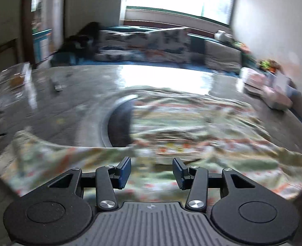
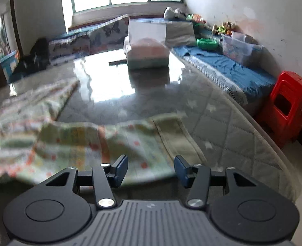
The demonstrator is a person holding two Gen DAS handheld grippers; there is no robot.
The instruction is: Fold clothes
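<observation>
Garment (image 1: pixel 171 123) spread under both gaping, empty tools: left (image 1: pixel 152 173), right (image 2: pixel 151 171); apparently untouched.

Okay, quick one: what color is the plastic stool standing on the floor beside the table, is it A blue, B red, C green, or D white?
B: in the right wrist view the stool is bright red, standing on the floor past the table edge.

We see a pale green garment (image 2: pixel 73 141) printed with orange, red and yellow specks, its band (image 2: pixel 177 135) plain olive, on a grey quilted worktop (image 2: pixel 222 110) with white stars, beside a blue bedsheet (image 2: pixel 228 69), a red stool (image 2: pixel 290 102) and black tools with blue pads (image 2: pixel 122 171).
</observation>
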